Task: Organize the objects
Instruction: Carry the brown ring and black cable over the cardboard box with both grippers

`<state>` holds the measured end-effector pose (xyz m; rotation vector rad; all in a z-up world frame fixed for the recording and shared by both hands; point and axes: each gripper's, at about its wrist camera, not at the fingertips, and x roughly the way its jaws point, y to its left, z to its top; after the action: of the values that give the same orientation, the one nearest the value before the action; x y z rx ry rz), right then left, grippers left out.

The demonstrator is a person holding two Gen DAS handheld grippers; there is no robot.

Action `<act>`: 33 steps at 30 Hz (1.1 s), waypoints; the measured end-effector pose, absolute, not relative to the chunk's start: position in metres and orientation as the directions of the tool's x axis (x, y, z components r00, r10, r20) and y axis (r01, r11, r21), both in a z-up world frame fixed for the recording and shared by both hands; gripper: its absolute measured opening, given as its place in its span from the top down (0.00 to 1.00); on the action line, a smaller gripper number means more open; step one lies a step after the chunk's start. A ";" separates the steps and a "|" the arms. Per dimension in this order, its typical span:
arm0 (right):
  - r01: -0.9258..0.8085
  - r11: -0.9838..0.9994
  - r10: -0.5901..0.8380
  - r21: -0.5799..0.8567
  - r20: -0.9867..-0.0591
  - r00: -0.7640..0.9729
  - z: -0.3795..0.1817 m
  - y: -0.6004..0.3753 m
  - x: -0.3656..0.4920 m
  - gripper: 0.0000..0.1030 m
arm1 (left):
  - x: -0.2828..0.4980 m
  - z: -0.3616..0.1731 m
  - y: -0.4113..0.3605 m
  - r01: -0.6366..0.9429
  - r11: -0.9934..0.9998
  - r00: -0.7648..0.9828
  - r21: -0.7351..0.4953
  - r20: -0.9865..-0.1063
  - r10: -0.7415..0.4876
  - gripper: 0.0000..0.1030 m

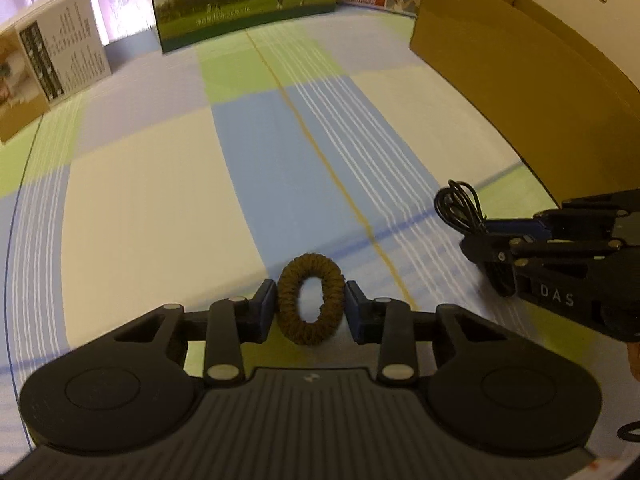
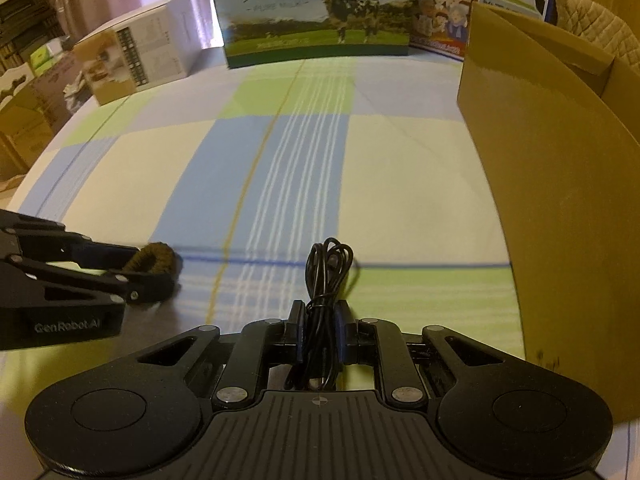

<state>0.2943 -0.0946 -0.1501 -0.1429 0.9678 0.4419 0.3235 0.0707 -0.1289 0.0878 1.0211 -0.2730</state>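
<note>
A brown fabric hair tie (image 1: 311, 300) stands on edge between the blue pads of my left gripper (image 1: 311, 305), which is shut on it just above the checked cloth. In the right wrist view the same hair tie (image 2: 154, 260) shows at the tip of the left gripper (image 2: 150, 270). A coiled black cable (image 2: 324, 280) is clamped in my right gripper (image 2: 320, 330), its loop sticking out forward. From the left wrist view that cable (image 1: 460, 206) pokes out of the right gripper (image 1: 478, 236) at the right edge.
A tall brown cardboard box (image 2: 560, 184) stands along the right side of the cloth-covered table (image 2: 400, 168). Milk cartons (image 2: 316, 12) line the far edge, and a white printed box (image 2: 136, 60) sits at the far left. Part of a hand (image 1: 634, 360) shows at the right.
</note>
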 end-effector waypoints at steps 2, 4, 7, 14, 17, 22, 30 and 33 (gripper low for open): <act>-0.426 0.900 0.308 0.091 -0.825 0.474 -0.149 -0.096 0.285 0.89 | 0.313 -0.128 0.070 0.270 0.962 0.487 -0.050 -0.855 -0.181 0.70; -0.427 0.898 0.315 0.102 -0.828 0.464 -0.148 -0.099 0.276 0.89 | 0.304 -0.127 0.070 0.267 0.962 0.480 -0.057 -0.857 -0.184 0.71; -0.425 0.897 0.327 0.123 -0.832 0.449 -0.147 -0.103 0.262 0.89 | 0.290 -0.125 0.068 0.273 0.960 0.472 -0.057 -0.862 -0.185 0.72; -0.414 0.894 0.354 0.170 -0.836 0.420 -0.145 -0.114 0.235 0.90 | 0.265 -0.120 0.059 0.302 0.951 0.457 -0.062 -0.867 -0.201 0.74; -0.410 0.893 0.366 0.185 -0.830 0.422 -0.141 -0.121 0.222 0.90 | 0.257 -0.114 0.055 0.307 0.949 0.465 -0.065 -0.860 -0.209 0.74; -0.412 0.889 0.389 0.202 -0.806 0.445 -0.122 -0.134 0.207 0.90 | 0.248 -0.099 0.048 0.314 0.947 0.487 -0.067 -0.845 -0.221 0.74; -0.424 0.878 0.429 0.223 -0.761 0.486 -0.087 -0.156 0.194 0.90 | 0.237 -0.069 0.029 0.321 0.943 0.530 -0.086 -0.809 -0.254 0.74; -0.431 0.872 0.443 0.232 -0.747 0.496 -0.077 -0.165 0.191 0.90 | 0.234 -0.059 0.019 0.328 0.940 0.543 -0.092 -0.796 -0.268 0.74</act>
<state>0.1908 -0.1651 -0.0765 0.0151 0.9092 0.5292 0.2341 0.0188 -0.0593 0.0704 0.9322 -0.3540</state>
